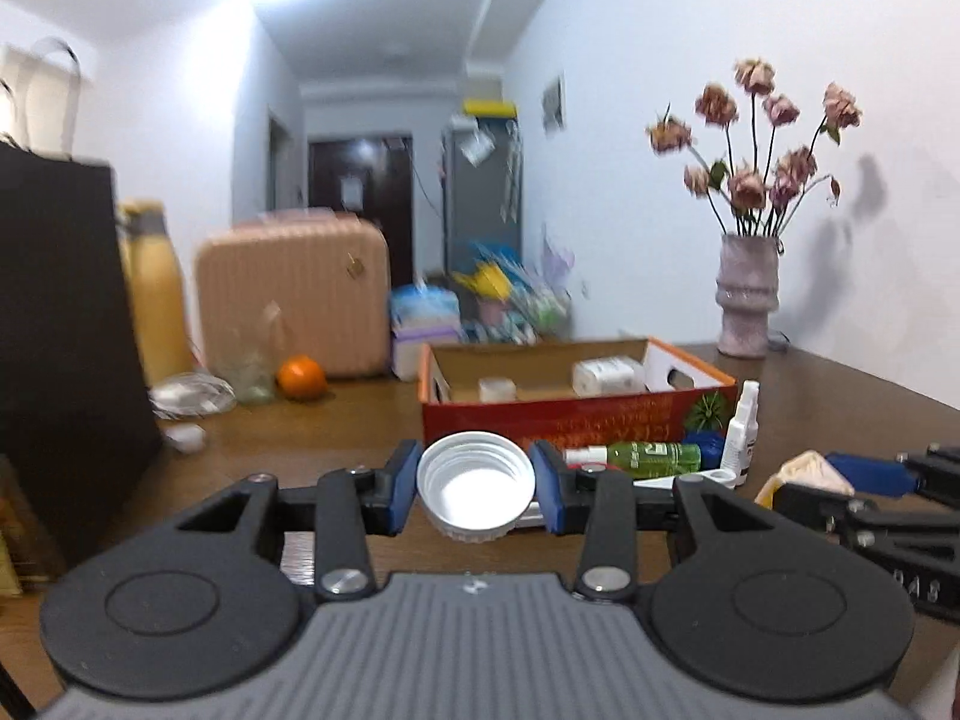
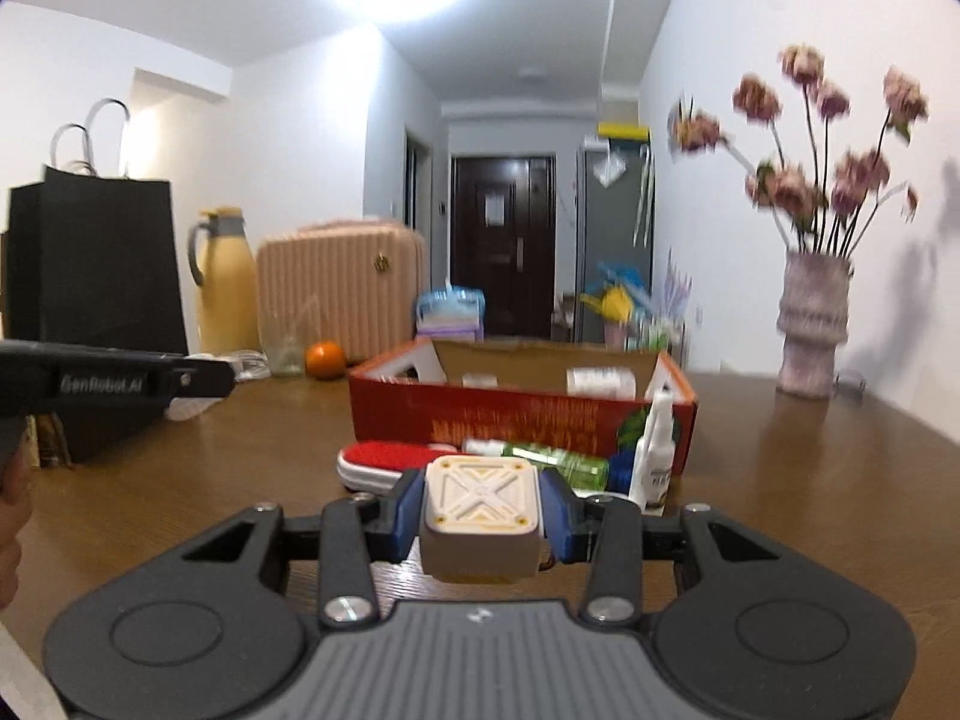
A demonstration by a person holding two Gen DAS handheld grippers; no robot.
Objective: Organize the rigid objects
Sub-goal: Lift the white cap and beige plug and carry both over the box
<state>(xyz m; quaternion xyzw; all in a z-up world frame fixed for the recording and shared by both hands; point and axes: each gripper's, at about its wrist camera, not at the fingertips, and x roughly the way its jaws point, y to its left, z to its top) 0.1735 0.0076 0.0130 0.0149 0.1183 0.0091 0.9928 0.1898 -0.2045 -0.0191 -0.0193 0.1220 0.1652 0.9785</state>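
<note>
Left claw (image 1: 474, 489) clamped on white cap (image 1: 475, 483); right claw (image 2: 480, 519) clamped on cream block (image 2: 478, 516). "GenRobot.AI" readable on far-left gripper arm (image 2: 114, 384).

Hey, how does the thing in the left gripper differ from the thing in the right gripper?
The left gripper holds a round white cap; the right gripper holds a squarish cream block. The cap shows a hollow, threaded inside, while the block shows a closed face with a raised X pattern and yellowish trim. Both are clamped between blue pads, above the wooden table, facing the red box.
</note>
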